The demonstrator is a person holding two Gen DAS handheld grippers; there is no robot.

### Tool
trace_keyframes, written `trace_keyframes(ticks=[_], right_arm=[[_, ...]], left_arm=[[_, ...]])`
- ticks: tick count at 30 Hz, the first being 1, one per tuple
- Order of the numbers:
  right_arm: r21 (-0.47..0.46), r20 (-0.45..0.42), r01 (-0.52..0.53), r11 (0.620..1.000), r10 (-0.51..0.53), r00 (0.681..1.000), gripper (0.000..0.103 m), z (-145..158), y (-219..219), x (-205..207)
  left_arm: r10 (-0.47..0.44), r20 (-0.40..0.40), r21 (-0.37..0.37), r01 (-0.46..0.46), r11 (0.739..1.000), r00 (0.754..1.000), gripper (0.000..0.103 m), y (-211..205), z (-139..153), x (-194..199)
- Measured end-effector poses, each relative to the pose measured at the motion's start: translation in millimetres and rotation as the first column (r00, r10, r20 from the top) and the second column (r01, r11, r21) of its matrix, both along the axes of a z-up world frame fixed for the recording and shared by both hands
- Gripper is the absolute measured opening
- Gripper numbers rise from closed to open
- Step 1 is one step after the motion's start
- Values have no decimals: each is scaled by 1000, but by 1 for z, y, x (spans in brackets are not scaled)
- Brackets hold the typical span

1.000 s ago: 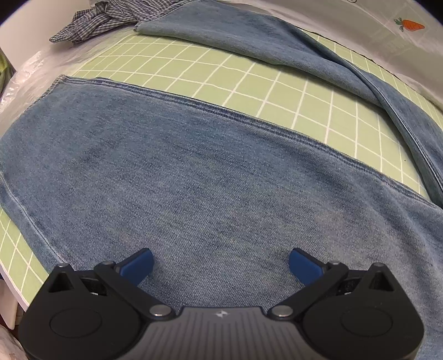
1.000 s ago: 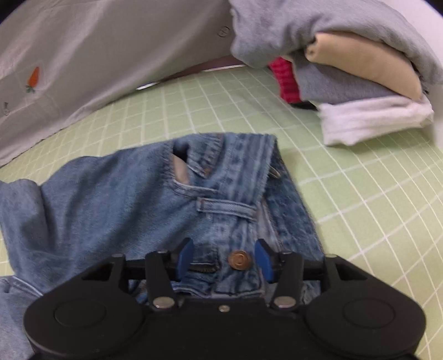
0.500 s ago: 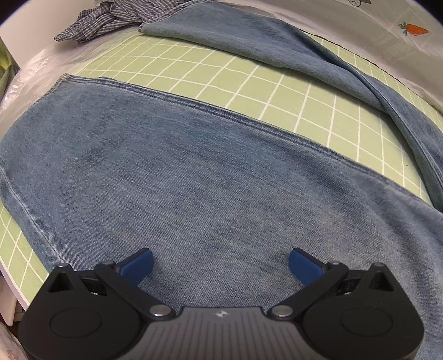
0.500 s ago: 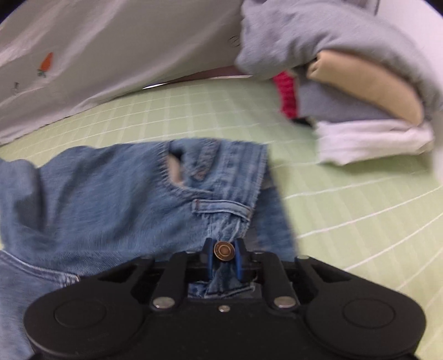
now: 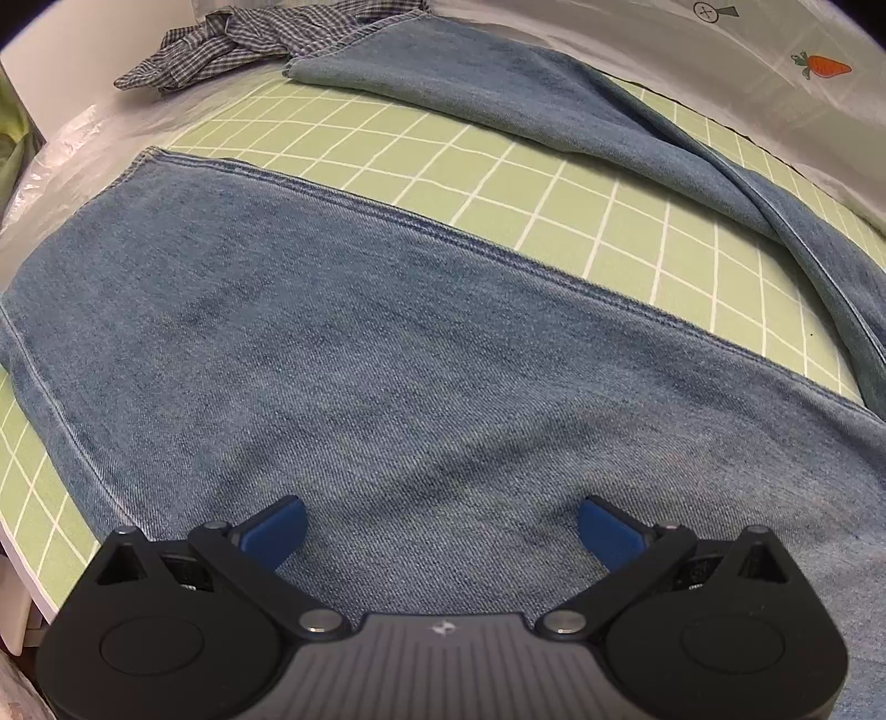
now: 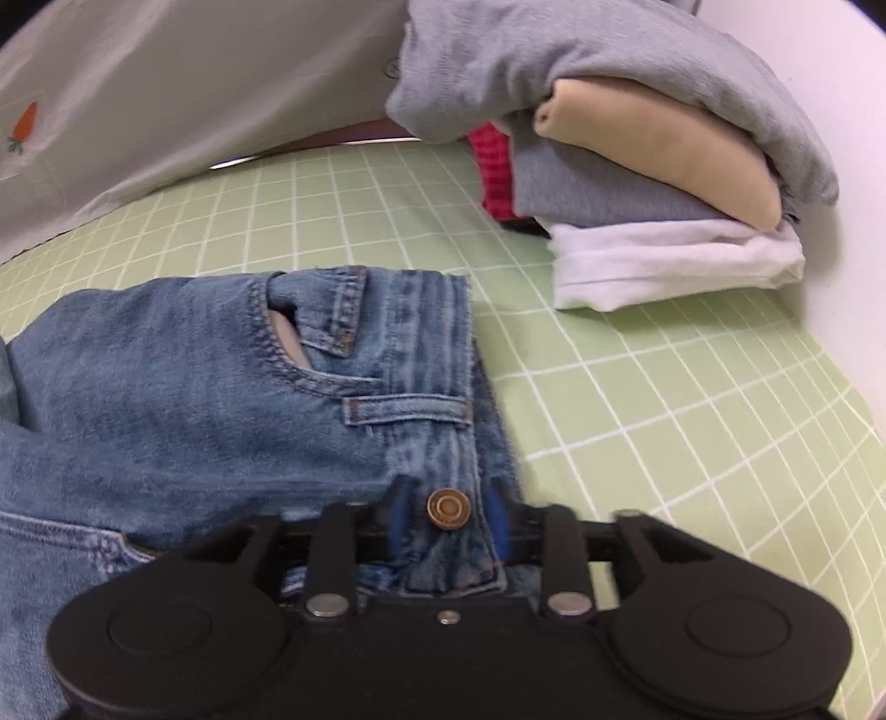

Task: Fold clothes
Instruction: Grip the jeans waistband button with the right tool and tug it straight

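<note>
A pair of blue jeans lies spread on the green checked mat. In the left wrist view one leg lies flat under my left gripper, which hovers open just above the denim. The other leg runs off toward the far side. In the right wrist view my right gripper sits at the waistband. Its jaws are opening, and the brass button and the fly edge lie between them without being pinched.
A stack of folded clothes in grey, tan, red and white stands at the mat's far right. A crumpled plaid shirt lies at the far left. White cloth with a carrot print borders the back. The mat's near edge is close on the left.
My right gripper closed on the waistband at the button half a second ago and now stands apart again. The left gripper has stayed open over the leg.
</note>
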State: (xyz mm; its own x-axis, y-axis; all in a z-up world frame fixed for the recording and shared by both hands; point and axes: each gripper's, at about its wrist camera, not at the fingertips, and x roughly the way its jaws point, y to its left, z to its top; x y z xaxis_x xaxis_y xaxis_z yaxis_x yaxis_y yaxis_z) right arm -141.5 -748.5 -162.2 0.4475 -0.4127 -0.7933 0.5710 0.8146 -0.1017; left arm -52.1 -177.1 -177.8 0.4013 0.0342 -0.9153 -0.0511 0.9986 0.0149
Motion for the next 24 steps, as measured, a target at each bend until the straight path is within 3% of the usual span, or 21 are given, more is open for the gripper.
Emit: trace_keyframes(ticks=[1, 3, 5, 8, 13, 19, 24], right_arm=[[0, -1, 13, 1000, -13, 1000, 62, 3, 1, -2], [9, 32, 27, 1000, -27, 999, 75, 12, 9, -9], [22, 77, 37, 999, -39, 996, 101, 22, 20, -18], [47, 135, 49, 998, -55, 989, 103, 34, 37, -30], [71, 113, 81, 994, -89, 990, 103, 28, 71, -34], [78, 158, 134, 988, -145, 977, 103, 29, 111, -31], [99, 172, 206, 973, -221, 960, 103, 29, 131, -10]], left_arm=[[0, 6, 0, 0, 1000, 1000, 103, 0, 0, -1], [0, 18, 1, 0, 1000, 1000, 103, 0, 0, -3], [-6, 24, 2, 6, 1000, 1000, 103, 0, 0, -3], [-47, 8, 0, 47, 999, 999, 103, 2, 0, 0], [-114, -30, -46, 112, 993, 993, 103, 17, 10, 9], [-137, 60, 33, 136, 990, 989, 103, 53, 37, 24], [-89, 134, 17, 88, 996, 987, 103, 90, 58, 56]])
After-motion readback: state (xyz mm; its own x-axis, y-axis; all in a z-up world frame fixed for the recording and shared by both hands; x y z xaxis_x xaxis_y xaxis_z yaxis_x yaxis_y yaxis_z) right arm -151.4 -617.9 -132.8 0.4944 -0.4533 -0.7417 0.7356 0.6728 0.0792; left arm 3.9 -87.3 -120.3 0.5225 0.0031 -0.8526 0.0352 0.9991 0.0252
